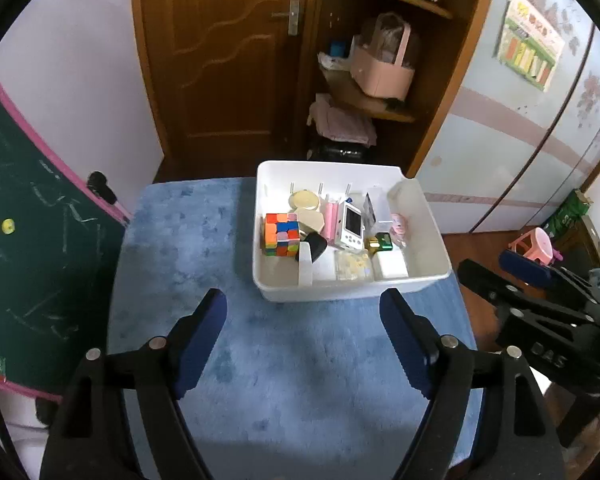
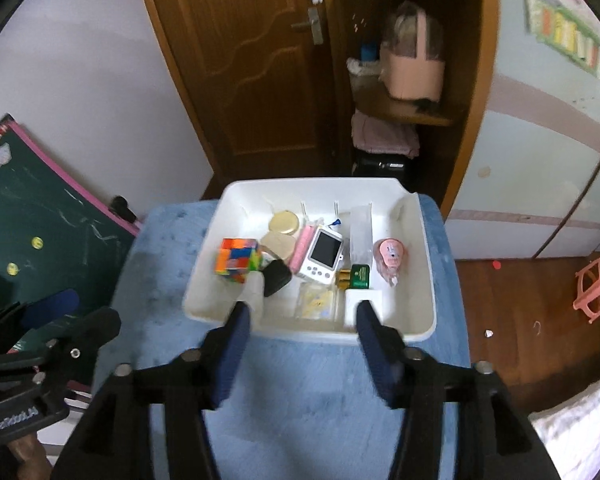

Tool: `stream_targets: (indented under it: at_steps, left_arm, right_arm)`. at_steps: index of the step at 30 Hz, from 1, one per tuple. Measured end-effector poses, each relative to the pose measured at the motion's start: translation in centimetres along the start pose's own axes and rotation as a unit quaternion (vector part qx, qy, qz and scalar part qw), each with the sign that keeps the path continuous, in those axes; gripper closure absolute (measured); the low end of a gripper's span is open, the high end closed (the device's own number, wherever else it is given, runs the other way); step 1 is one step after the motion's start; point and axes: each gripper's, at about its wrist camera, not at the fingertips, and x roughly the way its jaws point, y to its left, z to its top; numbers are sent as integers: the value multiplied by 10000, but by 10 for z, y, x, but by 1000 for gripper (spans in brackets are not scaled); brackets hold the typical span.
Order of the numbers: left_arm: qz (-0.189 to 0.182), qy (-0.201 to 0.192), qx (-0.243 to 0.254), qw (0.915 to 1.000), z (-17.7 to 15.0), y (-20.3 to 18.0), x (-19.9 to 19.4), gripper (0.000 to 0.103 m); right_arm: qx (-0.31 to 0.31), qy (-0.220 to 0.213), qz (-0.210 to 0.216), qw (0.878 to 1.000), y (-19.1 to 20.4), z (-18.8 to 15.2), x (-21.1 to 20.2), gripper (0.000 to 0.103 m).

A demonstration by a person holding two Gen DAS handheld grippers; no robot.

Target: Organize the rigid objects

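Both my left tongs [image 1: 303, 330] and right tongs [image 2: 303, 344] hang open and empty above the blue mat [image 1: 284, 360]. The puzzle cube [image 1: 281, 234], handheld game [image 1: 352, 227] and other bits sit in the white bin [image 1: 352, 289] at the mat's far edge; sorting looks nearly done.

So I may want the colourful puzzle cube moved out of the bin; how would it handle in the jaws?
The puzzle cube looks rigid with flat faces, so it should grip squarely and not roll. Its glossy stickers might be a little slippery. It probably weighs little.
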Motion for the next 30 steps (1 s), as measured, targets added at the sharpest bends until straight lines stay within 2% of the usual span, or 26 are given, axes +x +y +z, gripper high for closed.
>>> stream_targets:
  at_steps: [4, 6, 8, 12, 14, 16, 30]
  left_arm:
    - [117, -67, -54, 9999, -19, 0, -35, 21]
    - [165, -97, -98, 9998, -28, 0, -48, 21]
    - [170, -150, -137, 9997, -35, 0, -60, 21]
    - [289, -207, -137, 9993, -48, -3, -78, 21]
    - [364, -237, -143, 9990, -54, -4, -85, 21]
    - [384, -231, -160, 9989, -59, -4, -90, 21]
    - [669, -260, -100, 9974, -77, -9, -105, 21]
  right_arm:
    - [20, -222, 10, 9998, 12, -24, -52, 38]
    - [68, -321, 8, 9995, 19, -35, -76, 33]
    - [140, -389, 40, 9991, 23, -44, -94, 30]
    - [238, -395, 205, 9987, 31, -58, -122, 29]
    - [170, -484, 84, 9986, 37, -66, -136, 28]
    - [182, -514, 41, 9985, 38, -71, -142, 23]
    - [125, -361, 34, 9993, 47, -95, -157, 22]
